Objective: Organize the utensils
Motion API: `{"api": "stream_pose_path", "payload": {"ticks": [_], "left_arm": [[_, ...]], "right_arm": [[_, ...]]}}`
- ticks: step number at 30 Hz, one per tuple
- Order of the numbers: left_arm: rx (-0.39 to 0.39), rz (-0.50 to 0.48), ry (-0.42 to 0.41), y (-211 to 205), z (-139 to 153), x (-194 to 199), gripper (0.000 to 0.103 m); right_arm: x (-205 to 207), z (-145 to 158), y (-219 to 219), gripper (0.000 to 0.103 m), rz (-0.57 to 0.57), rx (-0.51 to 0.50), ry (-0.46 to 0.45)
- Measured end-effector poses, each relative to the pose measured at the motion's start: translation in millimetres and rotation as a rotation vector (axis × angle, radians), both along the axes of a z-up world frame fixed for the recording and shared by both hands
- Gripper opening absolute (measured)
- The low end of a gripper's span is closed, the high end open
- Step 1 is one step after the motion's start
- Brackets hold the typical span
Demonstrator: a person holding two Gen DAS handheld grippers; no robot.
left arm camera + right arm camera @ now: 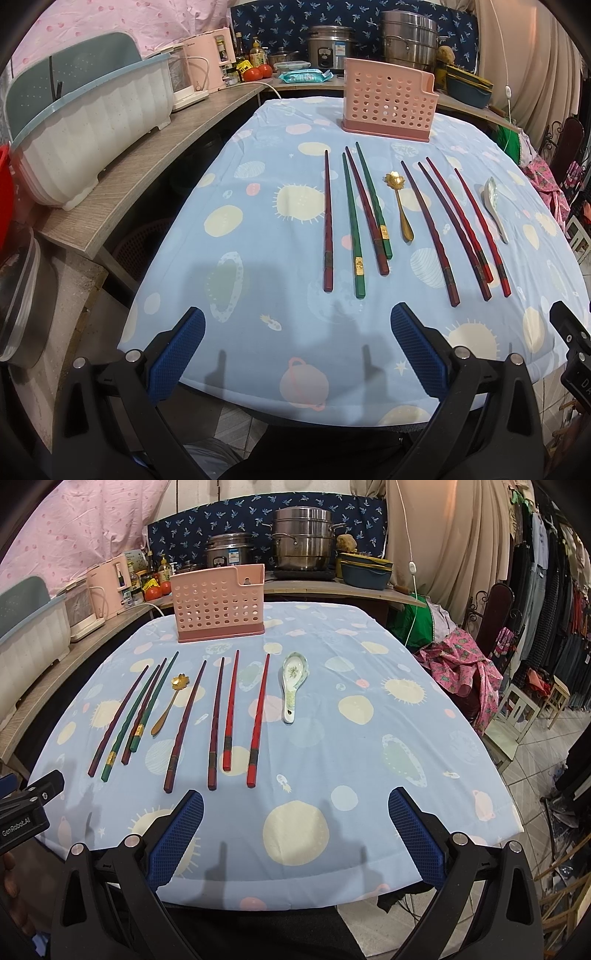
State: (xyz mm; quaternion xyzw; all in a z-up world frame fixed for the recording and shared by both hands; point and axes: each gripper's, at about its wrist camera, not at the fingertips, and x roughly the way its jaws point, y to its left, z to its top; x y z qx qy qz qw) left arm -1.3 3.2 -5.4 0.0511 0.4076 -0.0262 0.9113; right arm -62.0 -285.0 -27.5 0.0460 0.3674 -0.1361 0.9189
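Observation:
Several chopsticks lie side by side on the blue patterned tablecloth (258,280): dark red (328,225), green (352,229) and bright red (258,716) ones. A gold spoon (400,206) lies among them, and it also shows in the right wrist view (168,705). A white ceramic spoon (293,681) lies to their right. A pink perforated utensil holder (388,99) stands upright behind them, empty as far as I see. My left gripper (297,325) is open and empty near the table's front edge. My right gripper (295,806) is open and empty, in front of the bright red chopsticks.
A white dish rack (92,125) stands on the wooden counter (147,177) at the left, with a pink appliance (207,59) behind it. Steel pots (301,539) stand at the back. A chair with pink cloth (469,657) and clothes racks are at the right.

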Motion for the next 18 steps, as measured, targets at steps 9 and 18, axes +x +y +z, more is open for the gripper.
{"api": "stream_pose_path", "payload": {"ticks": [9, 18], "left_arm": [[-0.023, 0.003, 0.037, -0.9, -8.4, 6.0, 0.096], [-0.045, 0.04, 0.085, 8.6, -21.7, 41.2, 0.093]], "right_arm": [[2.0, -1.9, -1.4, 0.096, 0.0, 0.003, 0.002], [13.0, -5.9, -6.1, 0.096, 0.003, 0.019, 0.013]]}}
